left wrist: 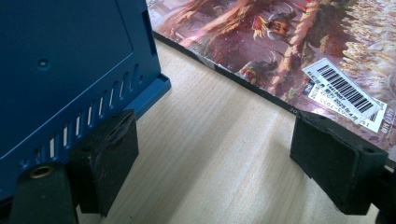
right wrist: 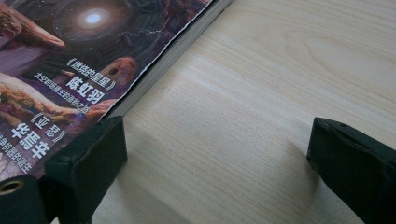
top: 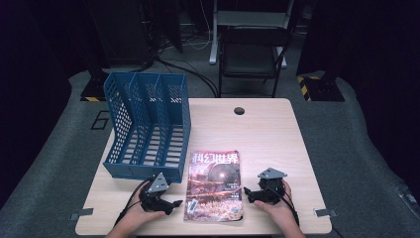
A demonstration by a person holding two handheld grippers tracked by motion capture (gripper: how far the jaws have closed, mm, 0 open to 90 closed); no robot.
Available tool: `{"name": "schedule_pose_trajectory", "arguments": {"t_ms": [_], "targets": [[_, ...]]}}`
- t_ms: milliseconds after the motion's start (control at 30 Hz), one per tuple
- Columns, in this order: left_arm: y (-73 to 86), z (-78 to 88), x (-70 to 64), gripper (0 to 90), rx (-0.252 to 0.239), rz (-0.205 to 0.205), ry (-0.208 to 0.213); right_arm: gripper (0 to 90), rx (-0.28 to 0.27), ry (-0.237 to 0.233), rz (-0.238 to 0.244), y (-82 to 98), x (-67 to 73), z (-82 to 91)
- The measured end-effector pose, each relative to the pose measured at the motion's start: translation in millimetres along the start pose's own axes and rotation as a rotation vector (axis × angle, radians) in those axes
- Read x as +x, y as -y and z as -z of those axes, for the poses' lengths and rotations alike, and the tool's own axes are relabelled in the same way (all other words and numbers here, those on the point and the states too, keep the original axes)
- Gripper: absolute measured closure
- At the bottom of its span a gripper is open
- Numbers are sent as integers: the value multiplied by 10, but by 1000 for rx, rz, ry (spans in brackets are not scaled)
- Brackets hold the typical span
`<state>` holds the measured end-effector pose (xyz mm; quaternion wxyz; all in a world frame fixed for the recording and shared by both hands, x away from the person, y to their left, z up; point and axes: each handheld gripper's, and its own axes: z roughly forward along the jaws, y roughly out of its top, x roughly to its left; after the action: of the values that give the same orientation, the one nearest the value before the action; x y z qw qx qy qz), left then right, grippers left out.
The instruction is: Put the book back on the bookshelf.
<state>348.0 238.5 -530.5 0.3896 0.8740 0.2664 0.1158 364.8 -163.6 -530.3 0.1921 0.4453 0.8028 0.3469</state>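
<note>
Magazine (top: 214, 186) right of rack (top: 146, 128) — between grippers

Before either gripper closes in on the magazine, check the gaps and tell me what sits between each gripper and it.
Nothing visible. The magazine lies flat between the left gripper and the right gripper, with bare table in each gap. The blue file rack stands behind the left gripper, off that path.
</note>
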Motion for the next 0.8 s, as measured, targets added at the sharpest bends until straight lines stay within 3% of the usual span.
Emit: {"name": "schedule_pose_trajectory", "arguments": {"t_ms": [500, 733, 767, 800], "targets": [[-26, -26, -5, 163, 2, 25, -33, 82, -13, -3, 2, 8, -13, 13], [-41, -17, -1, 188, 17, 28, -34, 172, -30, 7, -24, 39, -27, 55], [-40, -29, -10, 195, 4, 31, -56, 195, -24, 4, -23, 37, -25, 67], [-50, -12, -1, 198, 21, 31, -46, 218, -25, 13, -15, 34, -35, 76]]}}
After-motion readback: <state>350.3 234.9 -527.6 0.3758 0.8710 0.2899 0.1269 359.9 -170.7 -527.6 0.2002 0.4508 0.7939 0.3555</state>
